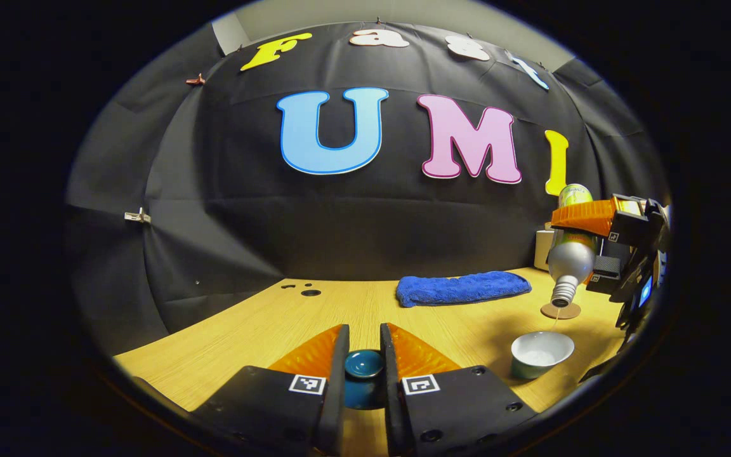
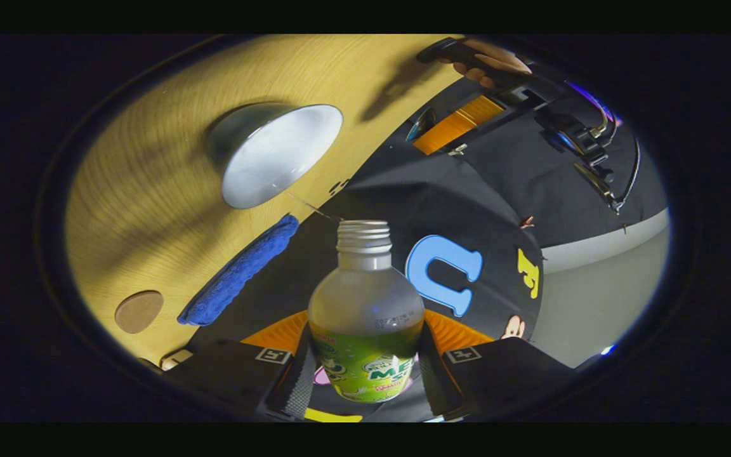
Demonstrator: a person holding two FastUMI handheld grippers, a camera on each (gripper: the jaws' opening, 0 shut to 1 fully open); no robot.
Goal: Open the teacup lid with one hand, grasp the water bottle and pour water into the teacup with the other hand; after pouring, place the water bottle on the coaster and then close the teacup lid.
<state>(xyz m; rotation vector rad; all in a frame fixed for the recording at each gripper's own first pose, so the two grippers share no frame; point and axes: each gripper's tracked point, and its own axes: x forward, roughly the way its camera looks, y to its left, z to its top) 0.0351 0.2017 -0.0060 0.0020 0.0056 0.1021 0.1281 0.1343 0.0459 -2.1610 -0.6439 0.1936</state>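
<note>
Right gripper view: one bottle (image 2: 365,311), one teacup (image 2: 280,152).

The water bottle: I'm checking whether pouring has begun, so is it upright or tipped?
Tipped. In the left gripper view the water bottle points its neck down above the teacup, with a thin stream falling toward it.

One wooden table (image 1: 315,317) carries one open teacup (image 1: 541,353), one round coaster (image 1: 561,311) and one blue towel (image 1: 464,288). One bottle (image 2: 365,311), uncapped, is tipped above the cup in one gripper (image 2: 365,365); one teacup lid (image 1: 364,368) sits between the fingers of the second gripper (image 1: 364,355). One white box (image 1: 543,249) stands at the table's back edge. Two grippers, six other things.
</note>
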